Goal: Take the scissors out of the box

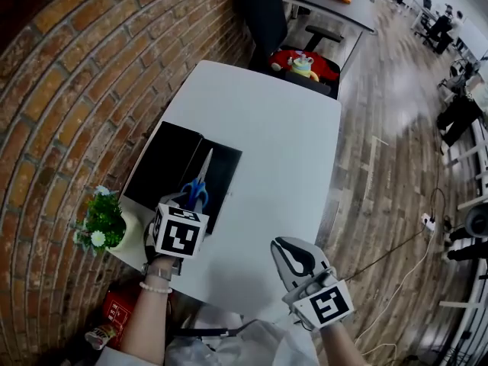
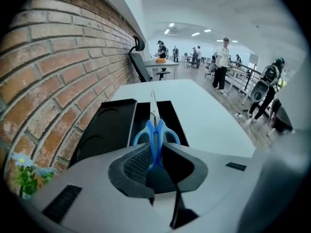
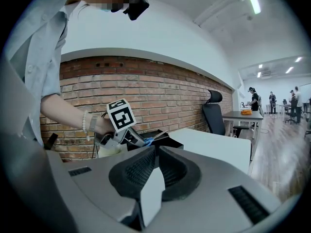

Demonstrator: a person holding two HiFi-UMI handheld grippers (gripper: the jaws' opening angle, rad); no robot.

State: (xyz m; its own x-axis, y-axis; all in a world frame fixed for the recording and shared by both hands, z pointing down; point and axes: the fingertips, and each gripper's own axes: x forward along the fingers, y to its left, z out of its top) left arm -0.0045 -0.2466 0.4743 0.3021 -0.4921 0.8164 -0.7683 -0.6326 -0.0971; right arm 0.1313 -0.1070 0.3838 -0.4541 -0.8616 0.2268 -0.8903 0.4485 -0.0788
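The scissors [image 1: 200, 181], blue-handled with silver blades, hang over the open black box [image 1: 164, 166] at the white table's [image 1: 267, 128] left edge. My left gripper [image 1: 183, 202] is shut on their handles, and the blades point away towards the far end of the table. In the left gripper view the handles [image 2: 155, 132] sit squeezed between the pads, above the box [image 2: 109, 125]. My right gripper [image 1: 293, 256] hovers shut and empty over the table's near right corner. From the right gripper view, the right gripper [image 3: 156, 157] faces the left gripper's marker cube [image 3: 121, 116].
A brick wall [image 1: 84, 82] runs along the table's left side. A small potted plant [image 1: 103, 221] stands at the near left corner. A black office chair [image 1: 267, 14] with a red plush toy [image 1: 305, 65] sits beyond the far end. Cables [image 1: 396, 258] lie on the wooden floor.
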